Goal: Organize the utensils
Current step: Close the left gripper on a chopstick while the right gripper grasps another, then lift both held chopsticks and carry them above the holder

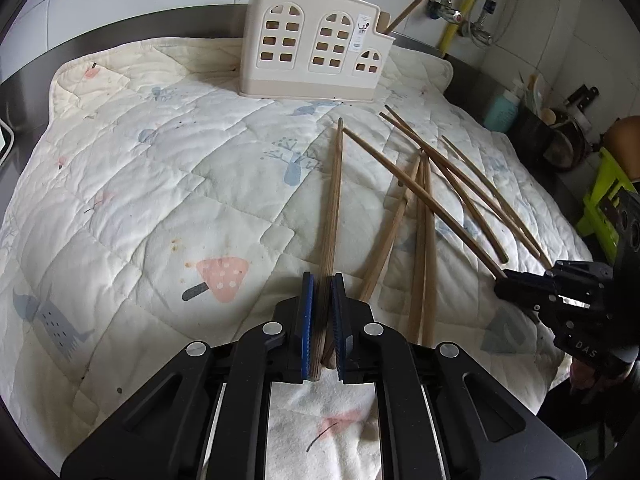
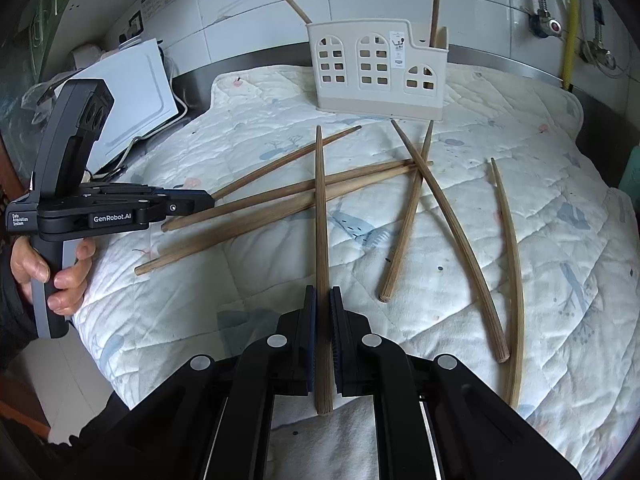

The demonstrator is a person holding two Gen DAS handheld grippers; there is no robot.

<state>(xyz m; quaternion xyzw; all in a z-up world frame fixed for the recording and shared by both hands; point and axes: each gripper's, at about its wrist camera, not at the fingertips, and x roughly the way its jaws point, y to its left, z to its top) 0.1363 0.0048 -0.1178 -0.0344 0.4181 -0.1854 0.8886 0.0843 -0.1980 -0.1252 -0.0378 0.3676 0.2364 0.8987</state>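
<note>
Left wrist view: the left tool (image 1: 322, 292) has its blue pads closed on the thick end of a wooden chopstick (image 1: 334, 200). A second thin piece of wood seems to sit between the pads too, though that is hard to make out. The held chopstick's long axis runs straight ahead, its narrow tip pointing toward the cream utensil holder (image 1: 316, 40), which stands upright at the far edge of a quilted cloth (image 1: 120, 184) covering the tabletop. The holder has arched window cut-outs, and two chopsticks already lean out of its top, their upper ends cut off by the frame.

Right wrist view: the right tool (image 2: 323, 304) is also shut tight on one chopstick (image 2: 320, 208), aimed the same way, tip toward the holder. The holder lies directly ahead of both tools and well apart from them. It sits slightly right of centre for the right tool, and neither tool looks clearly nearer.

Loose chopsticks (image 2: 416, 200) lie crossed on the cloth between the tools and the holder, several overlapping, so an exact count is uncertain. Inner compartments of the holder are hidden behind its front wall. A hand (image 2: 60, 276) grips the left tool's handle.
</note>
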